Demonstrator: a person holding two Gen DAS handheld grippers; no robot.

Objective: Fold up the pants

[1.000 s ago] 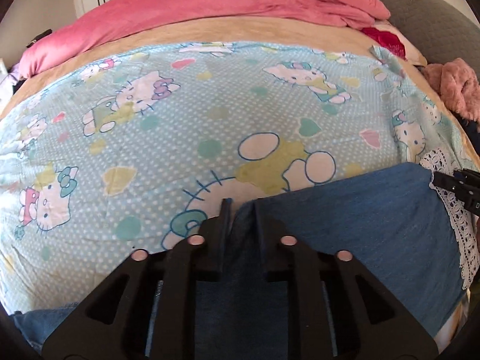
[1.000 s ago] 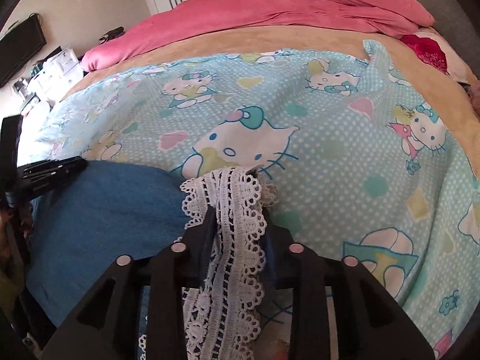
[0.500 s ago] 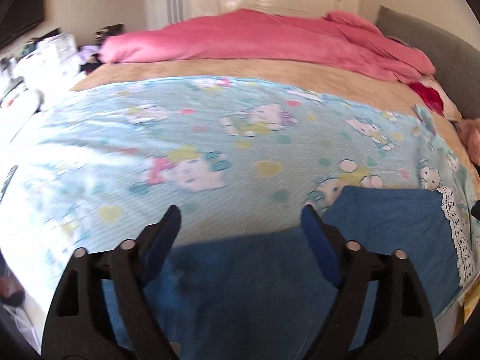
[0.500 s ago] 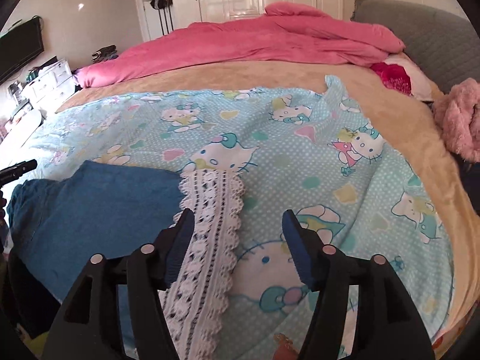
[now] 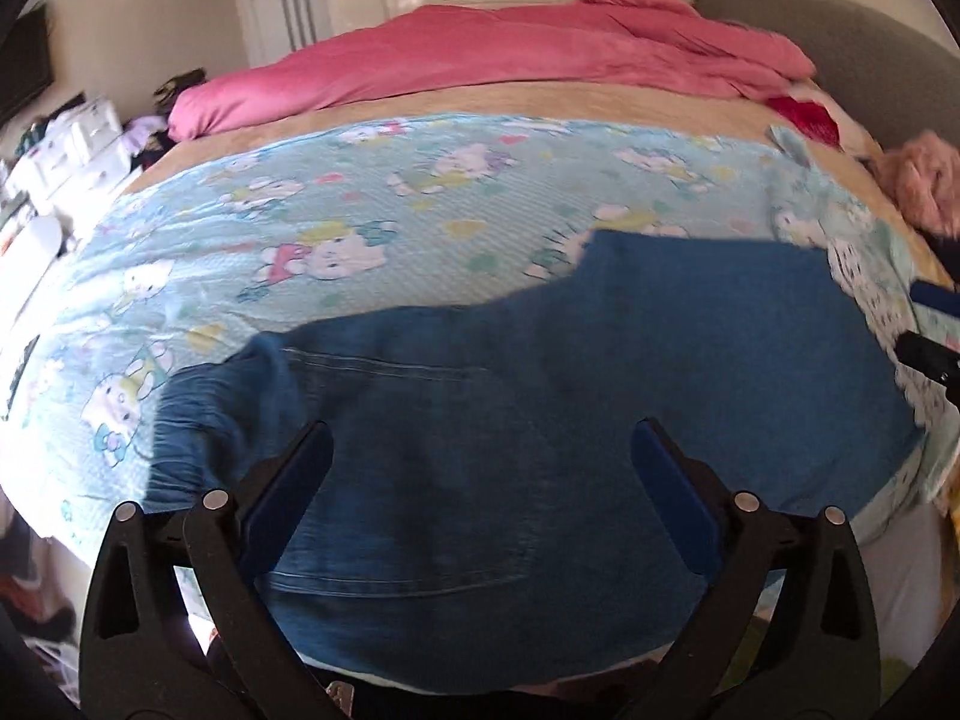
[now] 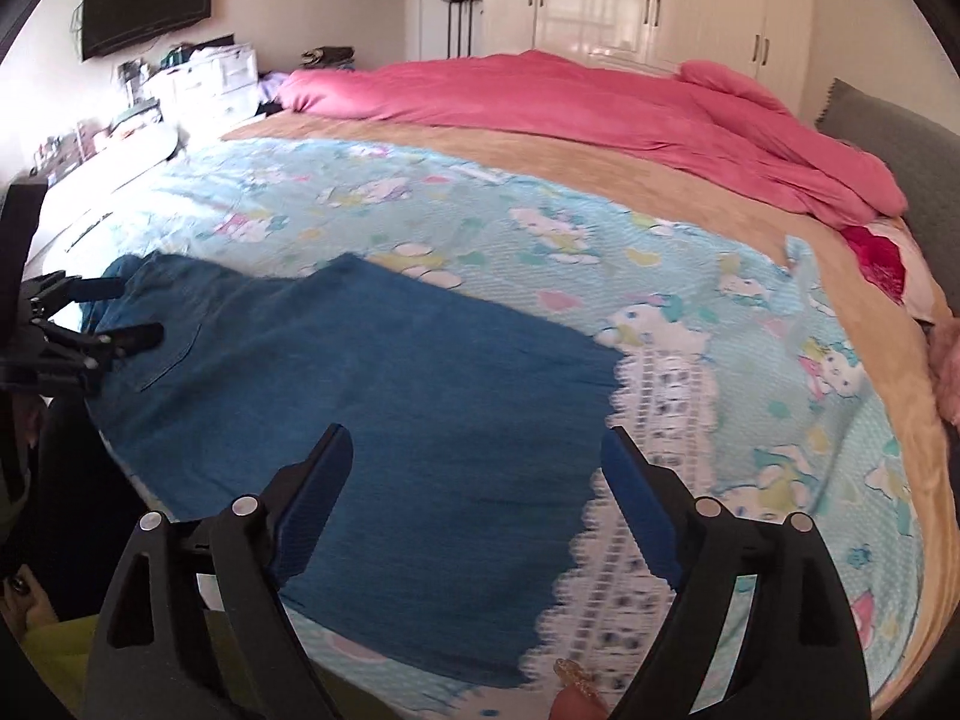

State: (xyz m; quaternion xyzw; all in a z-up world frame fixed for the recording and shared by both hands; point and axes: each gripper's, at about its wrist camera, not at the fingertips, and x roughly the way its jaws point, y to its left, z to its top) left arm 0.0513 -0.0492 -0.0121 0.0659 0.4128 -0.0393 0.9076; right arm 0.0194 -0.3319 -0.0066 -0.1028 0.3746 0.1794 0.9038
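Blue denim pants (image 5: 540,396) with a white lace hem (image 6: 636,480) lie flat at the near edge of a bed, also seen in the right wrist view (image 6: 372,396). My left gripper (image 5: 480,456) is open and empty above the waist end. My right gripper (image 6: 477,456) is open and empty above the hem end. The left gripper also shows at the left edge of the right wrist view (image 6: 114,309), and the right gripper at the right edge of the left wrist view (image 5: 927,324).
The bed is covered by a light blue cartoon-cat sheet (image 5: 420,210) over a tan blanket (image 6: 600,168). A pink duvet (image 6: 600,102) lies at the far side. A grey headboard (image 6: 888,138) is on the right. Drawers and clutter (image 6: 198,84) stand at the left.
Both grippers let go of the pants, opened wide and pulled back and up. The pants now lie flat on the sheet.
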